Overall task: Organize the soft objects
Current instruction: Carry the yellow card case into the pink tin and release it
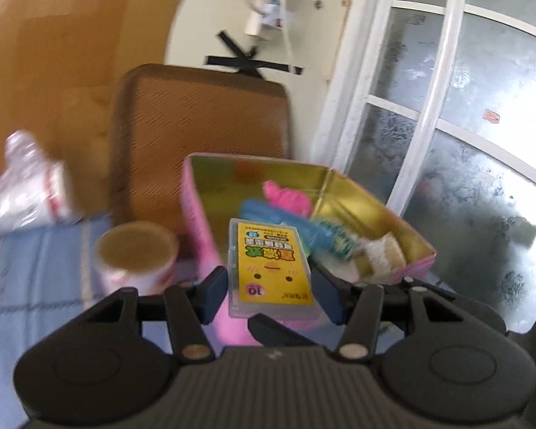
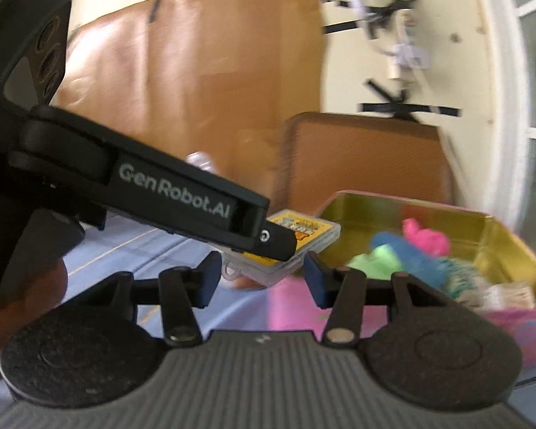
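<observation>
The yellow case (image 1: 272,268) is clamped in the left claw (image 1: 268,287) and held above the pink box's (image 1: 200,221) rim, at its 7 o'clock, apparently for dropping in, while the right claw (image 2: 262,279) is held apart, empty.

Pretty bright daylight pouring through the frosted glass white-framed window (image 1: 457,164), glare on the gold-lined pink tin box (image 1: 371,214), heavy motion blur everywhere, fisheye-warped edges, dark vignetted corners.
</observation>
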A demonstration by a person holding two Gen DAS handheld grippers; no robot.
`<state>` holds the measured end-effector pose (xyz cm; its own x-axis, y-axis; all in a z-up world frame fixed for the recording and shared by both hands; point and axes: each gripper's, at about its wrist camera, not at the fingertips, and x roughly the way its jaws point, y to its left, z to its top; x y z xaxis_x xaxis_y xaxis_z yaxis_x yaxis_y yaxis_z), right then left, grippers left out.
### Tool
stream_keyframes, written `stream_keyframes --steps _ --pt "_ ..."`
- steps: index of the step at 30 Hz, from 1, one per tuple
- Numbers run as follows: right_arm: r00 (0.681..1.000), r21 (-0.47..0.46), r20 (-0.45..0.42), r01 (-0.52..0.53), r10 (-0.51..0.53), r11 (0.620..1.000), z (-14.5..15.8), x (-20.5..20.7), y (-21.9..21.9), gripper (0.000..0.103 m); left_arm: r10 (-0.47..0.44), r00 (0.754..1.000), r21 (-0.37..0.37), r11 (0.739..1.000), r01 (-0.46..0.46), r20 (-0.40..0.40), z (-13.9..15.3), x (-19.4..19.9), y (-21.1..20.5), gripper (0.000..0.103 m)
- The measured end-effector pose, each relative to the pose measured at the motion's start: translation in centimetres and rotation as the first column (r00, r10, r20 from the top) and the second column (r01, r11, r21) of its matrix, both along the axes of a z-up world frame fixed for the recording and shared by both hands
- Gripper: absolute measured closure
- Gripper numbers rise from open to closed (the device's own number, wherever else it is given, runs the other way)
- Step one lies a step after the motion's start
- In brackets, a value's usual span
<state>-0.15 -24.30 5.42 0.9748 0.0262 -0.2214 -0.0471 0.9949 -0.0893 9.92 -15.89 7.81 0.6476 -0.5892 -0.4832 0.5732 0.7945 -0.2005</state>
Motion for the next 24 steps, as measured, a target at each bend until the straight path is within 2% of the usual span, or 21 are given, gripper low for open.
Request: stream_keyframes --steps 2,4,5,6,9,11,12,14,16,19,21,24 --pt "0.999 0.006 0.008 0.033 -0.033 0.999 0.3 0.5 -1.5 0.049 -0.012 1.0 0.0 1.0 0.012 0.005 0.1 1.3 -1.6 0.051" --pt "0.998 0.012 0.006 0.058 -0.058 0.998 0.5 1.9 -2.8 0.049 -0.017 1.0 0.013 1.0 0.017 0.017 0.1 2.9 -3.2 0.046" --pt "0.998 0.009 0.005 0.068 -0.068 0.998 0.5 2.3 -3.1 0.049 -0.017 0.999 0.037 0.999 0.016 0.029 -0.1 3.8 -4.1 0.04" --pt "0.996 -0.017 -0.002 0.084 -0.084 0.996 0.5 3.6 -3.4 0.05 -0.003 0.999 0.062 0.998 0.0 0.034 -0.4 4.6 -4.8 0.034" --pt "0.974 -0.106 -0.002 0.226 -0.227 0.968 0.1 6.8 -4.1 0.047 0.058 0.998 0.094 0.994 -0.056 -0.01 -1.0 6.4 -5.5 0.035" --pt "0.976 -0.057 -0.016 0.218 -0.219 0.974 0.2 6.5 -4.9 0.045 0.045 0.999 0.053 0.998 -0.043 -0.028 -1.0 5.8 -4.5 0.033" --pt "0.979 -0.025 -0.002 0.205 -0.205 0.978 0.2 5.7 -5.0 0.045 0.045 0.999 0.054 0.998 -0.044 -0.016 -1.0 5.3 -4.2 0.033" --pt "0.978 -0.028 0.019 0.208 -0.207 0.978 -0.2 4.4 -4.5 0.046 0.067 0.998 0.075 0.995 -0.068 0.019 -0.9 4.1 -3.6 0.033" --pt "0.977 -0.015 0.031 0.213 -0.212 0.977 -0.5 2.9 -4.0 0.046 0.07 0.997 0.067 0.995 -0.071 0.016 -0.6 3.2 -2.7 0.033" --pt "0.975 0.065 0.054 0.212 -0.215 0.975 -0.7 0.4 -3.5 0.044 0.098 0.995 0.08 0.992 -0.1 0.024 -0.3 1.5 -1.4 0.03" --pt "0.97 0.113 0.062 0.228 -0.235 0.967 -0.9 -0.8 -3.4 0.044 0.136 0.99 0.104 0.985 -0.139 0.044 -0.1 0.1 -0.4 0.022" --pt "0.97 0.187 0.029 0.23 -0.24 0.955 -1.0 -1.9 -3.6 0.043 0.19 0.98 0.134 0.971 -0.196 0.059 -0.2 -1.8 0.7 0.01"
